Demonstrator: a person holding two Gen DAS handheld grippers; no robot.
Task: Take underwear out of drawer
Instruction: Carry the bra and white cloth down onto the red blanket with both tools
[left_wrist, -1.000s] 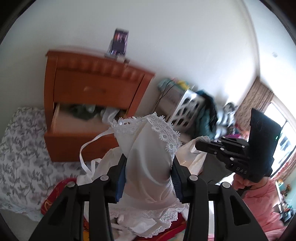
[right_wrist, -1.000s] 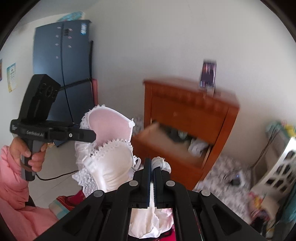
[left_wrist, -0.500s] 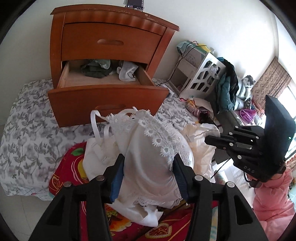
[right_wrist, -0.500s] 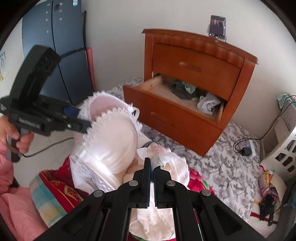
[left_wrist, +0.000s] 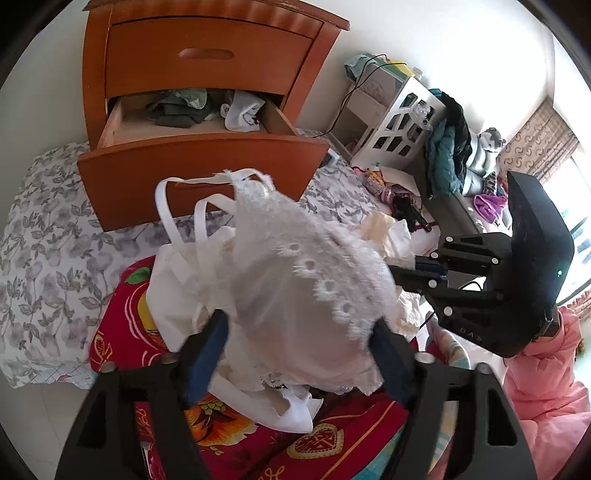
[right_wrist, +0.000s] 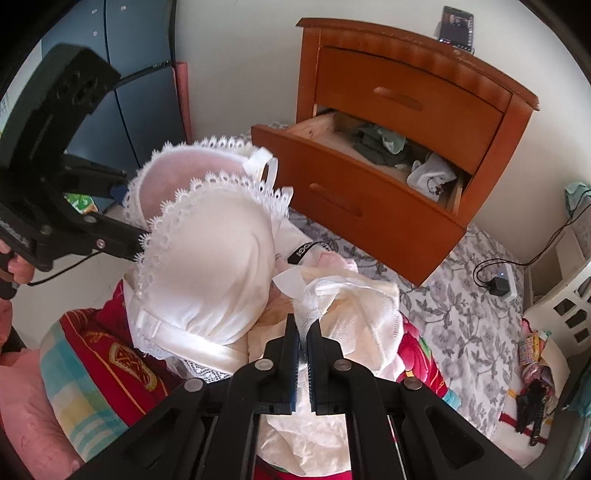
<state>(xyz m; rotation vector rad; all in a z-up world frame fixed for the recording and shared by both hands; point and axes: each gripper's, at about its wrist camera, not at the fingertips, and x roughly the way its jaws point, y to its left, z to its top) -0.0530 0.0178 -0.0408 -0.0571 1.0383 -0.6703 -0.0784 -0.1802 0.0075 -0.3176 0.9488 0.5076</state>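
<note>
A white lace bra (left_wrist: 295, 280) lies blurred between my left gripper's (left_wrist: 295, 343) blue pads, which stand wide apart and open. In the right wrist view the bra (right_wrist: 207, 251) rests on a pile over a red patterned quilt (right_wrist: 110, 354), with the left gripper (right_wrist: 133, 205) spread around its cup edge. My right gripper (right_wrist: 303, 328) is shut on a cream lace undergarment (right_wrist: 362, 306) beside the bra. It shows at the right of the left wrist view as the right gripper (left_wrist: 406, 271). Behind, the wooden nightstand's lower drawer (left_wrist: 192, 162) is pulled out, holding dark green clothes (left_wrist: 173, 110) and a white garment (left_wrist: 242, 114).
A grey floral sheet (left_wrist: 48, 258) lies under the nightstand (right_wrist: 413, 74), which has a phone (right_wrist: 456, 26) on top. A white lattice basket (left_wrist: 399, 122) and piled clothes stand right. A charger and cable (right_wrist: 498, 284) lie on the sheet. A pink sleeve (left_wrist: 546, 387) is close.
Both grippers lowered the garments from mid-air onto the pile on the red quilt. The left gripper's fingers spread wider around the bra. The right gripper stayed shut on the lace.
</note>
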